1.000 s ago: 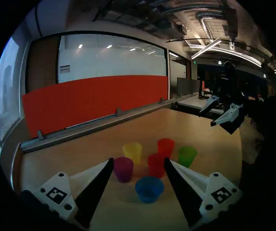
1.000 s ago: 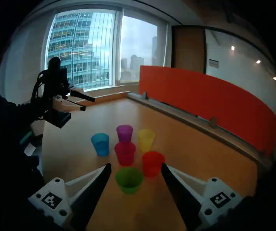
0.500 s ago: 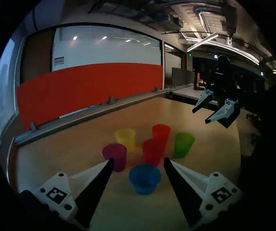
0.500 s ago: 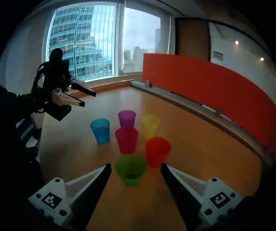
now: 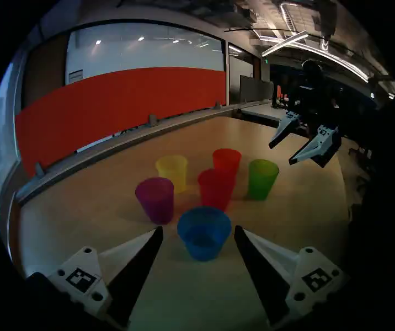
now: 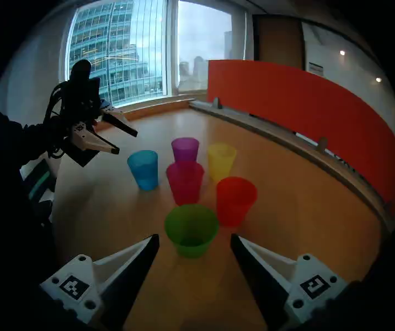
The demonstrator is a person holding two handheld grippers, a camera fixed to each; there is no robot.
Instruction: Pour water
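Several coloured plastic cups stand upright in a cluster on the wooden table (image 5: 308,209). In the left gripper view, the blue cup (image 5: 203,233) sits just ahead of my open left gripper (image 5: 197,245), level with its fingertips. Behind it stand the purple cup (image 5: 155,199), a magenta cup (image 5: 215,188), a yellow cup (image 5: 172,171), a red cup (image 5: 227,161) and the green cup (image 5: 262,178). In the right gripper view, the green cup (image 6: 191,229) stands just ahead of my open right gripper (image 6: 195,244). The right gripper (image 5: 302,143) hovers beyond the green cup; the left gripper (image 6: 106,132) hovers beside the blue cup (image 6: 143,169).
An orange partition (image 5: 115,105) with a metal rail runs along the table's far side. Large windows (image 6: 120,55) rise behind the left gripper in the right gripper view. Bare tabletop (image 6: 319,220) lies around the cluster of cups.
Both grippers have come lower and closer to the cups. The blue cup now sits near my left fingertips and the green cup near my right fingertips. Both stay open.
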